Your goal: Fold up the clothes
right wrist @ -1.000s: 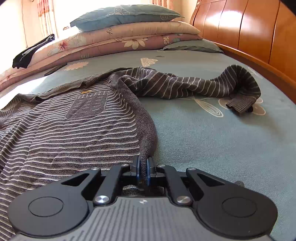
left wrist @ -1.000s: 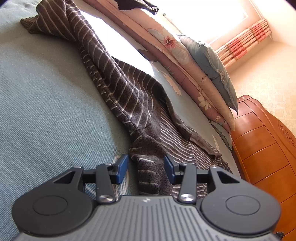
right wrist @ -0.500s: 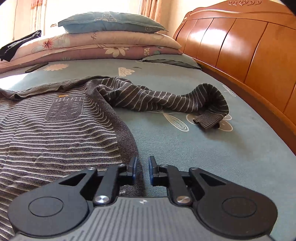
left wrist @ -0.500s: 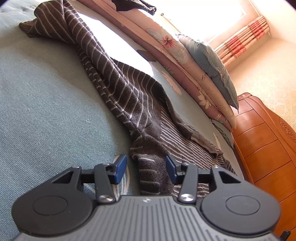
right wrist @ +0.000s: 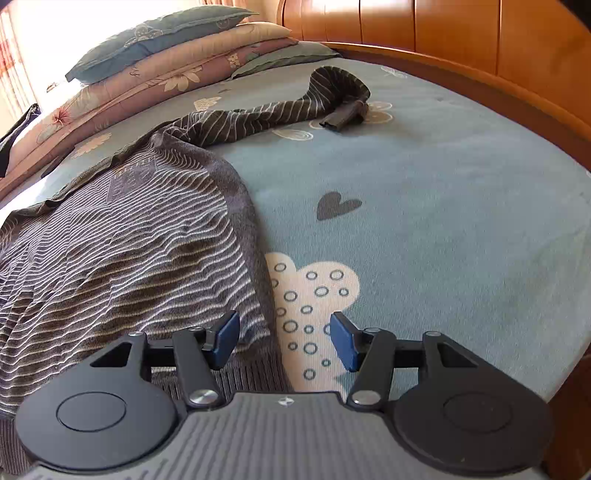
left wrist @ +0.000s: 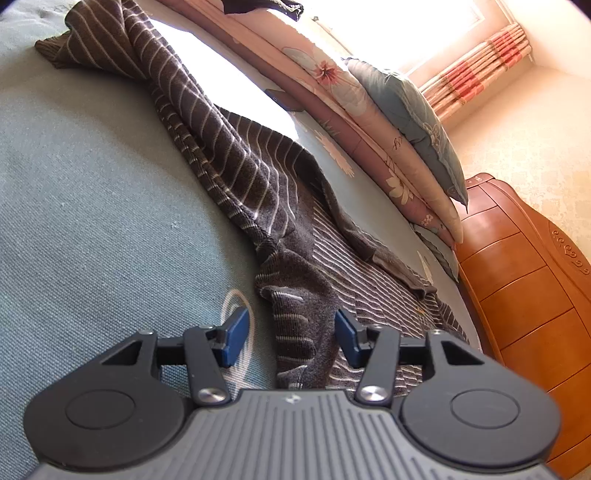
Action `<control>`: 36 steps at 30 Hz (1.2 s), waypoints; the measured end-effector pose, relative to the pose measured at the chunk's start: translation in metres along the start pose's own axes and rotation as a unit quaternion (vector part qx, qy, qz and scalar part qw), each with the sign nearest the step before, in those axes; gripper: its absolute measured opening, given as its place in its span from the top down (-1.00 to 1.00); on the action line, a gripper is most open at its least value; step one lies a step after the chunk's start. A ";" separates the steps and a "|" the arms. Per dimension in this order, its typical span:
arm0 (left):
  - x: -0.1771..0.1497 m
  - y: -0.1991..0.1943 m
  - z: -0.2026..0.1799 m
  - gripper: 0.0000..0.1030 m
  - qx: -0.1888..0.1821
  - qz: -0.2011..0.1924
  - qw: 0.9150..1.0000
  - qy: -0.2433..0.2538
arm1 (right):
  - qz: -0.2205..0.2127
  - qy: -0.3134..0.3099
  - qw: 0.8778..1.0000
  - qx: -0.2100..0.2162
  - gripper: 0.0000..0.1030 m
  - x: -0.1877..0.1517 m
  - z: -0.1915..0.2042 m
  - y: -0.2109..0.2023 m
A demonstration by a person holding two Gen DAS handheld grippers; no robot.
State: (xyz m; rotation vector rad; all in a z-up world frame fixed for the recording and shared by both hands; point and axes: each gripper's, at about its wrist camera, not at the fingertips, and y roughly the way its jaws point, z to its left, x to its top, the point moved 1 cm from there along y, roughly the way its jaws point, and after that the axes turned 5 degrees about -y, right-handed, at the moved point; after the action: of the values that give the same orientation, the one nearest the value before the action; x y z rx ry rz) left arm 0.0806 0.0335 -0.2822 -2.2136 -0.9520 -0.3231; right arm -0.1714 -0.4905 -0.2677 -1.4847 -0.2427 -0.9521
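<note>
A dark brown sweater with thin pale stripes (right wrist: 122,251) lies spread on the blue-green bed sheet (right wrist: 424,206). One sleeve (right wrist: 280,110) stretches toward the headboard, its cuff curled. In the left wrist view the other sleeve (left wrist: 218,147) runs away up the bed. My left gripper (left wrist: 290,338) hovers over the sweater's side edge (left wrist: 295,332); its jaws are opening and the blue pads do not press the cloth. My right gripper (right wrist: 284,339) sits at the sweater's hem corner, jaws opening, with only the hem's edge and the sheet between them.
Stacked floral quilts and a blue pillow (right wrist: 155,33) lie along the bed's far side. A wooden headboard (right wrist: 480,48) borders the bed on the right. A dark garment (left wrist: 258,5) rests on the quilts. A curtain (left wrist: 476,62) hangs by the bright window.
My right gripper let go of the sweater's side edge, opened wide and moved along it to the hem corner. My left gripper's jaws widened slightly and it stayed in place.
</note>
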 end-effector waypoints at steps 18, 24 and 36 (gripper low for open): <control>-0.001 -0.003 0.004 -0.11 -0.015 0.007 1.000 -0.011 | -0.038 0.008 0.991 0.130 0.80 -0.010 0.040 -0.025; -0.001 -0.002 0.004 -0.12 -0.016 0.007 1.000 -0.013 | -0.128 -0.014 0.986 0.108 0.81 0.034 0.058 -0.076; -0.002 -0.004 0.003 -0.12 -0.013 0.009 1.000 -0.017 | -0.049 -0.033 0.994 -0.087 0.62 0.045 0.041 -0.032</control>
State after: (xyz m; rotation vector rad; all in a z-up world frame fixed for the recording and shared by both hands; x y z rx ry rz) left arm 0.0762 0.0364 -0.2838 -2.2573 -0.9509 -0.2915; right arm -0.1475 -0.4652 -0.2091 -1.6790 -0.2880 -1.0238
